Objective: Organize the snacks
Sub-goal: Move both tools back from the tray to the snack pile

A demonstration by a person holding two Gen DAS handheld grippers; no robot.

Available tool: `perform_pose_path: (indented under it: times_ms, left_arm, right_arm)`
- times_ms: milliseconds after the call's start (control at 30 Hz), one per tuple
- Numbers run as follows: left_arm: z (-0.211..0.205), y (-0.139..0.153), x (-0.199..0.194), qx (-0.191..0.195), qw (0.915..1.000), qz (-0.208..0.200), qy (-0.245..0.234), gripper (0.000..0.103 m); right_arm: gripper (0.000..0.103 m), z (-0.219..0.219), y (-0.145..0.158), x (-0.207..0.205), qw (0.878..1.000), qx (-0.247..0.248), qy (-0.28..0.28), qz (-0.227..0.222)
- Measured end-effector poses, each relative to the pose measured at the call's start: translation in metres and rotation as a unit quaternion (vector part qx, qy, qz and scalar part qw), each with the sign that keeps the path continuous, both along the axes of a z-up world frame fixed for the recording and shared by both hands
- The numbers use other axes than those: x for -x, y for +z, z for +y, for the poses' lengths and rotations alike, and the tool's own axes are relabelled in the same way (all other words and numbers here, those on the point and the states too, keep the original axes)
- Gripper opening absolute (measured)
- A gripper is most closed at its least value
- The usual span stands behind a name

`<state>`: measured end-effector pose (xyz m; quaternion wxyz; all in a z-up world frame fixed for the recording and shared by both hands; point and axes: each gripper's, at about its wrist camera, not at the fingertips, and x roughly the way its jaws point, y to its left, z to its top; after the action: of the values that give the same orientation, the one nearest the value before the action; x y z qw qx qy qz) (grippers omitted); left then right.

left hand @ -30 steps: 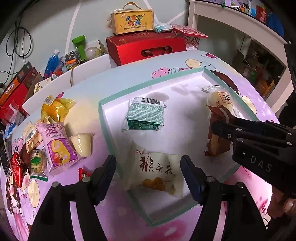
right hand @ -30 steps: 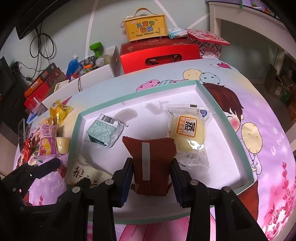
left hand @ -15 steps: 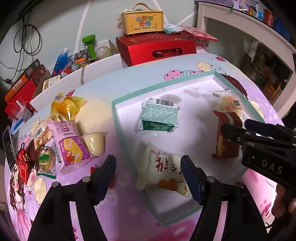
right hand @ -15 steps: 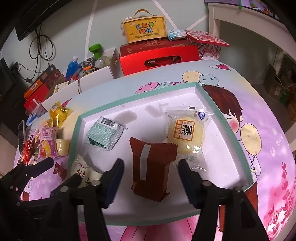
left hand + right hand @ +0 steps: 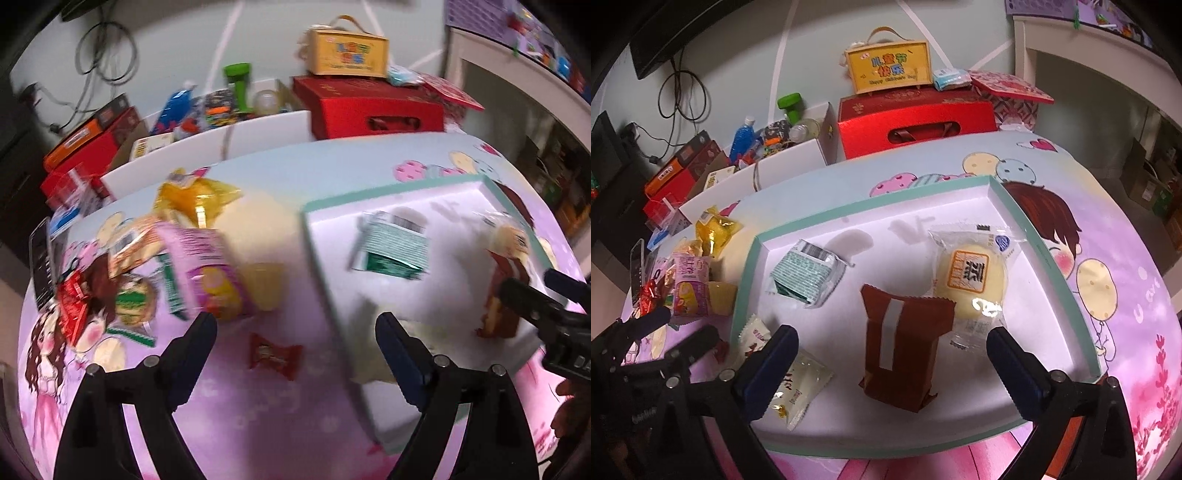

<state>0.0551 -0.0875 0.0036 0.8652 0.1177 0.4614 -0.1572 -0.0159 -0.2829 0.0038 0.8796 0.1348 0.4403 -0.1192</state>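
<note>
My right gripper (image 5: 892, 363) has just been opening; its jaws now stand wide, clear of the brown foil packet (image 5: 905, 349) lying between them in the shallow white tray with a teal rim (image 5: 1049, 254). Just beside it lies a clear-wrapped pale round bun (image 5: 971, 278), and a green-and-white packet (image 5: 807, 273) further left.

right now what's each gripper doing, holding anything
left gripper: open, jaws just widened, holding nothing
right gripper: open, jaws just opened, brown packet lies released between them
</note>
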Motion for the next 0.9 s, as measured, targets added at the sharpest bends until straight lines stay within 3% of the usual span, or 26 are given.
perform_pose_path:
  times_ms: [100,367,667,900]
  left_arm:
    - [0.017,0.002,-0.006,-0.001,0.9996,-0.008,0.027,0.096]
    - [0.068,0.004,-0.020,0.000,0.9954,-0.024,0.092,0.096]
    - [0.133,0.002,-0.028,0.007,0.9843,-0.018,0.176,0.096]
    - [0.181,0.002,-0.027,0.012,0.9707,-0.012,0.240,0.096]
  right_arm:
    - [0.103,0.007,0.004,-0.001,1.000,-0.005,0.015,-0.021]
    - [0.103,0.034,0.019,-0.007,0.994,-0.023,0.055,-0.089]
    - [0.103,0.076,0.017,-0.023,0.987,-0.037,0.124,-0.092]
    - [0.103,0.100,0.016,-0.029,0.981,-0.057,0.155,-0.101]
